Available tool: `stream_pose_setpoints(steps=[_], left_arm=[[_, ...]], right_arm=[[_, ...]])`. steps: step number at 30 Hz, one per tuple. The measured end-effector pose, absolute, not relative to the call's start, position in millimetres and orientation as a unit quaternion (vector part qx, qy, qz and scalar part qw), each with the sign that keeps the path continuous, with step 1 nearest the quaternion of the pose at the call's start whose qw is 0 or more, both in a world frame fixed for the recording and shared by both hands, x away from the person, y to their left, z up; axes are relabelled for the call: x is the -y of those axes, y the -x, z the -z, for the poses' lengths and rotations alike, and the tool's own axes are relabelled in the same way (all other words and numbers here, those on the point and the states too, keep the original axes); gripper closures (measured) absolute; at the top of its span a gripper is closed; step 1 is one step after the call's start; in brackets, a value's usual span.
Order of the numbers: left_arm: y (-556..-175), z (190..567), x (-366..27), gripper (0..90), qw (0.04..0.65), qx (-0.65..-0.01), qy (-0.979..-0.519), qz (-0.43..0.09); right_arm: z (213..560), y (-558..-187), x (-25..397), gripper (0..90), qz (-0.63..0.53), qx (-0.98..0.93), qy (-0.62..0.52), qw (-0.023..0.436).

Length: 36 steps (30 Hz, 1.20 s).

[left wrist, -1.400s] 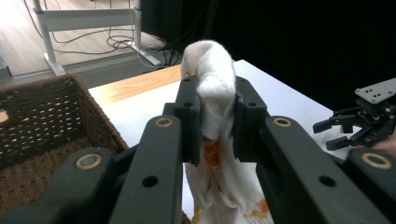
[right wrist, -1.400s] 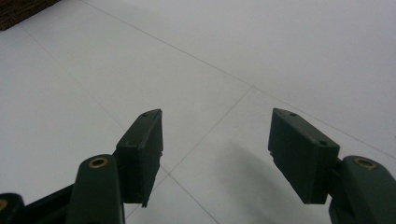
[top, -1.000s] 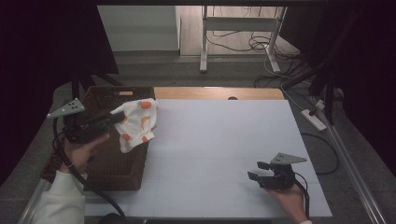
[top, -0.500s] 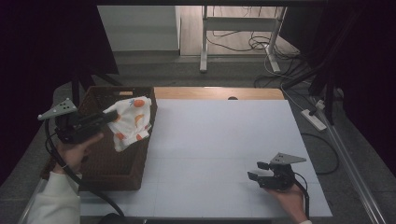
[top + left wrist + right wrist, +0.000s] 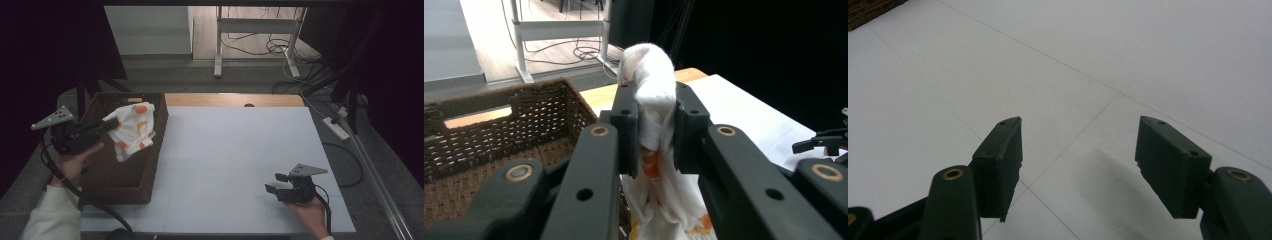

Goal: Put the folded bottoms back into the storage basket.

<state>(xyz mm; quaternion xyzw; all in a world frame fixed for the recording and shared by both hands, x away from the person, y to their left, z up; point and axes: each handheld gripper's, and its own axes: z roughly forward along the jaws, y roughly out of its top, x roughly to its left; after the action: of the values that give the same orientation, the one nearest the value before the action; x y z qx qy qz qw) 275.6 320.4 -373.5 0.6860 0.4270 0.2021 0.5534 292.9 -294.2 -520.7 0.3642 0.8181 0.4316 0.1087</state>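
Observation:
A white cloth with orange patches (image 5: 131,131) hangs over the brown wicker basket (image 5: 125,180) at the table's left. My left gripper (image 5: 111,123) is shut on the cloth's top fold, and in the left gripper view the cloth (image 5: 651,100) bulges up between the two jaws while the rest droops below. My left gripper (image 5: 653,117) points across the basket (image 5: 484,130) toward the table. Near the front right of the white table (image 5: 240,150), my right gripper (image 5: 274,182) rests low and open. Nothing lies between the jaws of the right gripper (image 5: 1078,150), just the white surface.
A wooden strip (image 5: 235,99) runs along the table's far edge. Behind the table stand a white desk frame (image 5: 255,35) and loose cables on the floor. A power strip (image 5: 336,127) lies beyond the table's right edge.
My left gripper has carried the cloth leftward and a little farther back, from over the basket's right wall to above its inside. The right gripper has stayed still.

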Motion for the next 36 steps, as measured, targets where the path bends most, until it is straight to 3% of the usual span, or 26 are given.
stream_pose_setpoints(steps=[20, 36], left_arm=[[-269.4, 381.1, -339.4, 75.8, 0.541, -0.446, -0.68, -0.213], [-280.8, 404.2, -345.6, 75.8, 0.524, -0.462, -0.692, -0.183]], right_arm=[[521.7, -293.1, 293.2, 35.6, -0.43, -0.819, -0.365, 0.108], [522.2, -293.4, 292.9, 35.5, -0.428, -0.82, -0.365, 0.109]])
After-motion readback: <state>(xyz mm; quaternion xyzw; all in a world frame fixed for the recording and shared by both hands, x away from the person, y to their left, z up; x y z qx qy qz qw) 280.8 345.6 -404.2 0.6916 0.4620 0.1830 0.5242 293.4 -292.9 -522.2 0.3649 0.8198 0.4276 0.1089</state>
